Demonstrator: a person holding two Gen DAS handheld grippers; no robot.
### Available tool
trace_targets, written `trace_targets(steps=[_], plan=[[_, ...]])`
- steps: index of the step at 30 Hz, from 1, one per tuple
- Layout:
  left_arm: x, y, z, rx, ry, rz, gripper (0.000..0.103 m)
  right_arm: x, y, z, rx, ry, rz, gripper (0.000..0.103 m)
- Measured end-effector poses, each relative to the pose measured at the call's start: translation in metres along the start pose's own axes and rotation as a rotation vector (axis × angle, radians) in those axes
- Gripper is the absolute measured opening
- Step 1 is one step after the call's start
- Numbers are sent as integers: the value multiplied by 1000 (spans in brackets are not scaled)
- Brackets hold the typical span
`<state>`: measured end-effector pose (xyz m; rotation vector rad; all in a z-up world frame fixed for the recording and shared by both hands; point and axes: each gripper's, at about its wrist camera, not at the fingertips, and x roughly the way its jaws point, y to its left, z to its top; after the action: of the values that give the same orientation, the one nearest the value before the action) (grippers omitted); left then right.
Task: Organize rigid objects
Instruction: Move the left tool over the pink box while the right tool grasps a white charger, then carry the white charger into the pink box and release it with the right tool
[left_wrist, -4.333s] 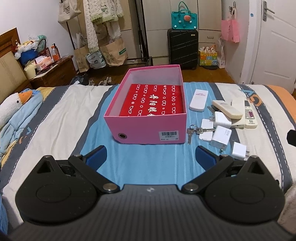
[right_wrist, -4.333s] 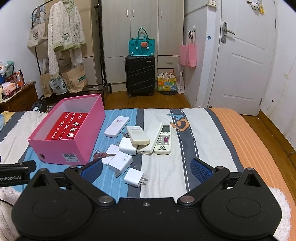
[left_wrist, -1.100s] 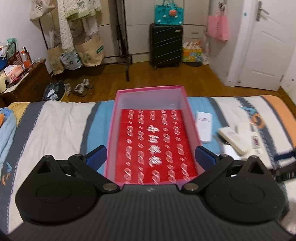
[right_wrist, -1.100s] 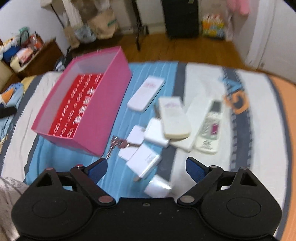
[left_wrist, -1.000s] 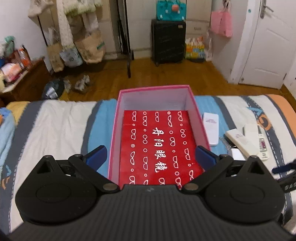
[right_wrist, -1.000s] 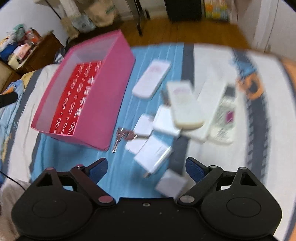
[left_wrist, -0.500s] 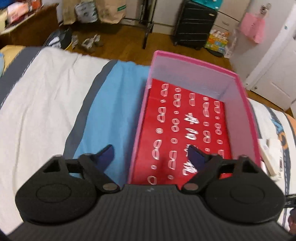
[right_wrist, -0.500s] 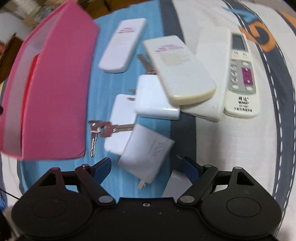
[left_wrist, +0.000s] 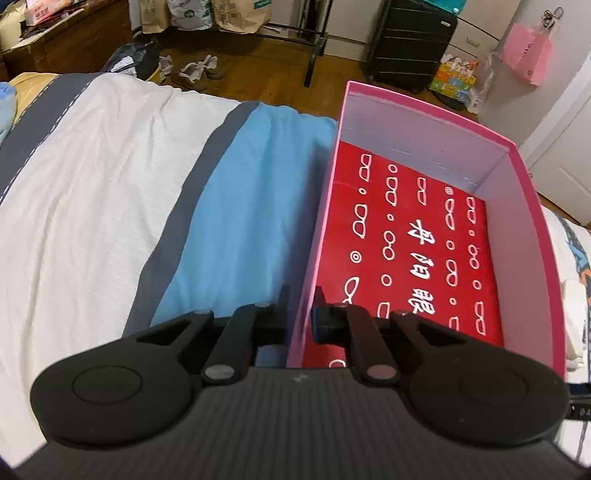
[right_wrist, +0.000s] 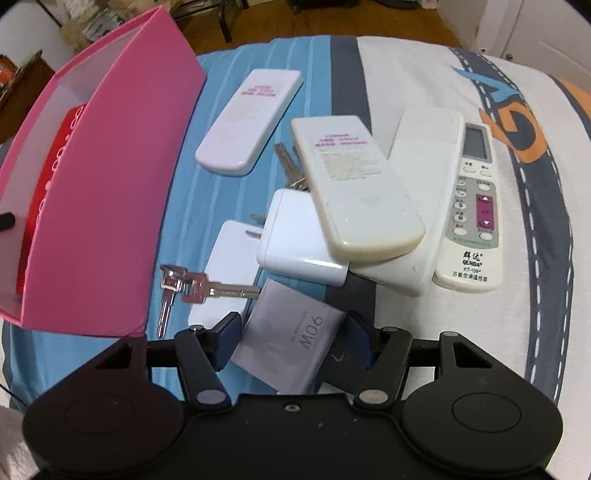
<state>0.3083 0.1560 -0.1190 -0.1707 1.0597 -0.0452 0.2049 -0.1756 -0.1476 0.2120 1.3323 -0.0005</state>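
A pink box (left_wrist: 537, 236) with a red patterned floor sits on the bed. My left gripper (left_wrist: 300, 310) is shut on the box's left wall (left_wrist: 312, 258), one finger outside and one inside. The box also shows in the right wrist view (right_wrist: 110, 192). My right gripper (right_wrist: 291, 334) is shut on a white 90W charger (right_wrist: 291, 343). Beyond it lie two more white chargers (right_wrist: 295, 236), a bunch of keys (right_wrist: 184, 286) and several white remotes (right_wrist: 354, 184).
The bed has a striped white, grey and blue cover (left_wrist: 110, 192). Past its far edge are a wooden floor with shoes (left_wrist: 195, 72), a black suitcase (left_wrist: 410, 40) and a white door (left_wrist: 569, 122). A button-faced remote (right_wrist: 474, 210) lies rightmost.
My left gripper has slid left and shut on the box's left wall. My right gripper has come down and closed on the 90W charger.
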Motion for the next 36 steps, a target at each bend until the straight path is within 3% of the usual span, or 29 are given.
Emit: trace_targets(steps=[5, 8, 17, 20, 28, 32, 36], plan=[[8, 1, -1, -18, -1, 9, 7, 10, -5, 2, 35, 12, -8, 76], [4, 3, -2, -22, -22, -26, 5, 21, -9, 0, 50, -11, 3, 68], [1, -1, -8, -2, -45, -26, 5, -1, -38, -6, 211, -13, 129, 64], [2, 1, -7, -19, -45, -30, 5, -17, -34, -10, 202, -51, 172, 63], [2, 4, -9, -44, -55, -33, 6, -39, -6, -17, 77, -145, 137, 63], [1, 3, -10, -54, -80, 9, 6, -73, -5, -21, 38, -229, 202, 62], [-1, 2, -9, -49, -87, -18, 6, -116, 5, -16, -5, -347, 313, 62]])
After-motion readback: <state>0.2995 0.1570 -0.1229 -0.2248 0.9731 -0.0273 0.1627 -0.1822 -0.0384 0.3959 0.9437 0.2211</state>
